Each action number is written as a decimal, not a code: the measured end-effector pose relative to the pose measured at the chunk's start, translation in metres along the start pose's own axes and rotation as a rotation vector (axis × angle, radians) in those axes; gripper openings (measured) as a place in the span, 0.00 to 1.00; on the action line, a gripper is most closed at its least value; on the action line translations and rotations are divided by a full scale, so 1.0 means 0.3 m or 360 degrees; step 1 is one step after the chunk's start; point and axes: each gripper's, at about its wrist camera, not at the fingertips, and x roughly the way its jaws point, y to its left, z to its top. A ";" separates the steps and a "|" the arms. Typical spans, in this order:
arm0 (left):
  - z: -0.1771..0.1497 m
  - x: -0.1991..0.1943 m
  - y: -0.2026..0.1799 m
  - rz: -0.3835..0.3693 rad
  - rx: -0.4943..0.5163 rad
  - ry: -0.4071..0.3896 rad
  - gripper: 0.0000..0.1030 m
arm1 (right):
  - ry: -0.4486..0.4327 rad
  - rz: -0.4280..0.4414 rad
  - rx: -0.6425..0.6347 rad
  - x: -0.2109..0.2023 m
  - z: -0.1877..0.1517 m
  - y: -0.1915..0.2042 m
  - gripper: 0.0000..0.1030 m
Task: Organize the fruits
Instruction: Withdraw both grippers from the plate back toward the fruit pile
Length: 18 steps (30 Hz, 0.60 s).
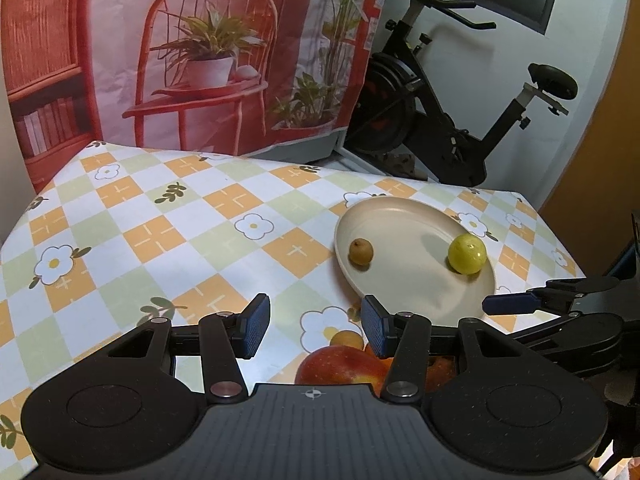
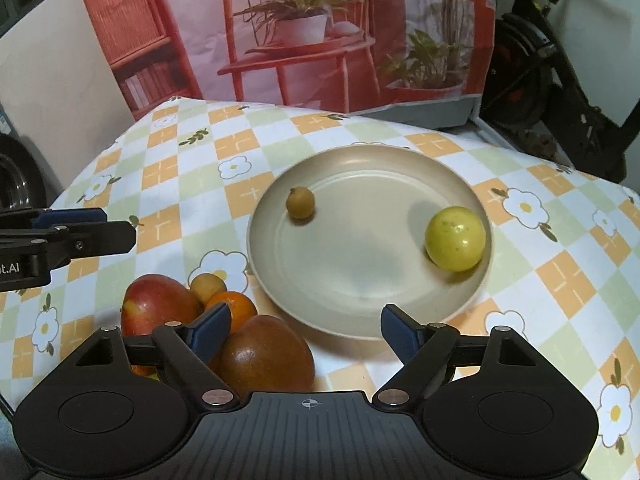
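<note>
A yellow-green fruit [image 2: 455, 238] and a small brown fruit [image 2: 300, 202] sit well apart on the beige plate [image 2: 360, 312] (checked tablecloth [image 2: 168, 168] beneath). Beside its near-left rim cluster two reddish mangoes [image 2: 266, 354], an orange [image 2: 236, 306] and another small fruit. Both the right gripper [image 2: 306, 334] and left gripper [image 1: 316, 330] hover with jaws apart, empty.

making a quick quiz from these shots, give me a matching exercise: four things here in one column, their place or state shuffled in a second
Things:
1. yellow-green fruit
2. small brown fruit
3. orange
4. right claw

Places or states:
A. on the tablecloth, in the fruit pile beside the plate
B. open, holding nothing
C. on the plate, by its right rim
D. on the plate, toward its left side

Pairs: 1-C, 2-D, 3-A, 4-B
</note>
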 end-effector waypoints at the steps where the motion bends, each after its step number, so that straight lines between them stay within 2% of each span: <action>1: 0.000 0.002 0.000 -0.0005 0.0001 0.0005 0.51 | -0.0006 -0.0001 0.0008 -0.006 -0.005 -0.008 0.77; 8: -0.001 0.016 -0.022 -0.0080 0.0024 0.0042 0.51 | -0.0029 -0.0026 0.0106 -0.044 -0.060 -0.084 0.77; 18: -0.002 0.072 -0.103 -0.0276 0.0065 0.0162 0.46 | -0.0105 -0.0021 0.0226 -0.099 -0.146 -0.173 0.77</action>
